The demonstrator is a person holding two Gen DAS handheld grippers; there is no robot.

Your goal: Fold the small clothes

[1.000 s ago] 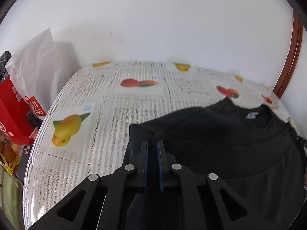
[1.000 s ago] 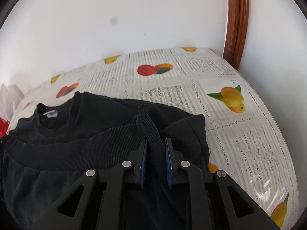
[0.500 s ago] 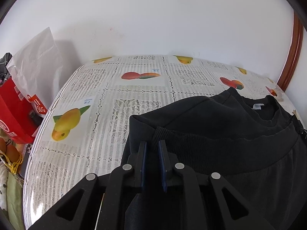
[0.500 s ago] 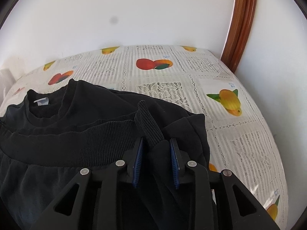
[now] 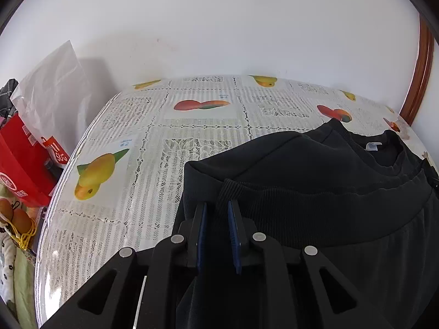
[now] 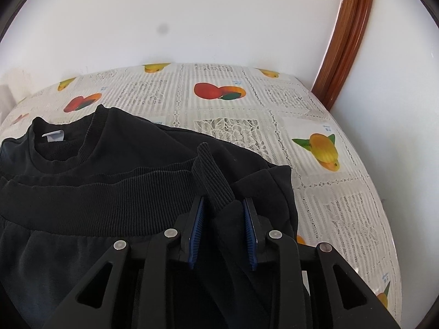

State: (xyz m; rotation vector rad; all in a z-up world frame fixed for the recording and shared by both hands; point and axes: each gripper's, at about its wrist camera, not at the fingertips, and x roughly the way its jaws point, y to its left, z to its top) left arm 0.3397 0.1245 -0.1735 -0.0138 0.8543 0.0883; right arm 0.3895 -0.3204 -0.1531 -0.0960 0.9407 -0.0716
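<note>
Left wrist: hem fold judged in hand. Left claw (image 5: 216, 209) is slightly parted around the ribbed hem of the black sweatshirt (image 5: 315, 170) lying on the tabletop (image 5: 153, 148). Red bag (image 5: 22, 161) print unreadable.

Right wrist: right claw (image 6: 223, 208) is parted wider, hem corner loose between. Neck label (image 6: 54, 136) blank. Release and withdrawal judged next.

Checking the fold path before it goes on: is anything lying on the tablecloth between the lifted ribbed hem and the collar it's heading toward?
Nothing visible. Both the left gripper and right gripper have the black sweatshirt's ribbed hem between their fingers, and only the sweatshirt's own fabric lies before the collar. The fruit-print tablecloth beyond shows bare.
</note>
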